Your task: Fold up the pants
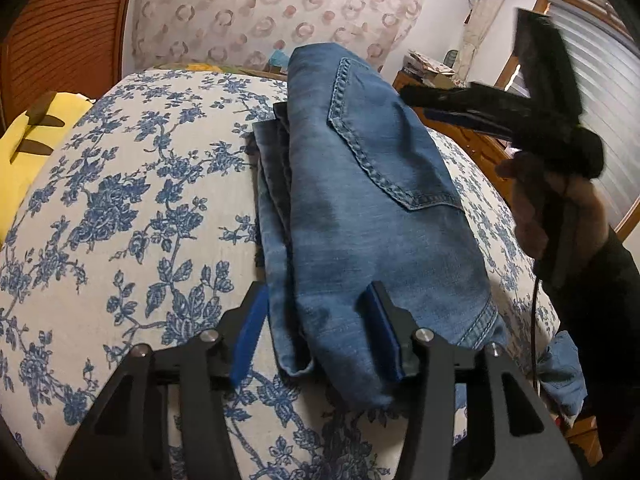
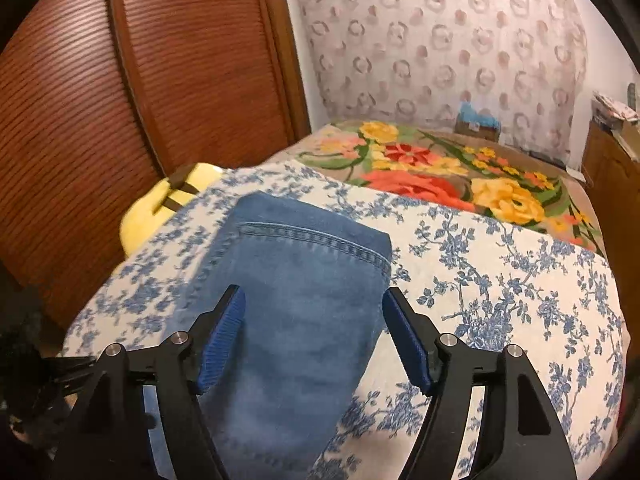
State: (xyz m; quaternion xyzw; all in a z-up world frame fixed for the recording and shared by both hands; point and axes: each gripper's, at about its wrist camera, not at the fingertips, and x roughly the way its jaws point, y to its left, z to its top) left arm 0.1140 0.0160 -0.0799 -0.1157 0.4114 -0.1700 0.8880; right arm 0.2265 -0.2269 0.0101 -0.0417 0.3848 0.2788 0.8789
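Note:
Blue denim pants (image 1: 372, 216) lie folded into a compact stack on the blue-and-white floral bedspread (image 1: 120, 208), a back pocket facing up. My left gripper (image 1: 316, 330) is open and empty, its blue pads on either side of the stack's near edge. The right gripper (image 1: 472, 116) shows in the left wrist view, held in a hand above the pants' right side. In the right wrist view, my right gripper (image 2: 312, 340) is open and empty just above the pants (image 2: 296, 312).
A yellow cushion (image 1: 36, 140) lies at the bed's left edge beside a brown slatted wardrobe door (image 2: 100, 120). A bright flowered blanket (image 2: 460, 176) covers the far bed. A wooden dresser (image 1: 472, 140) stands to the right. More blue cloth (image 1: 564, 372) hangs off the bed's right edge.

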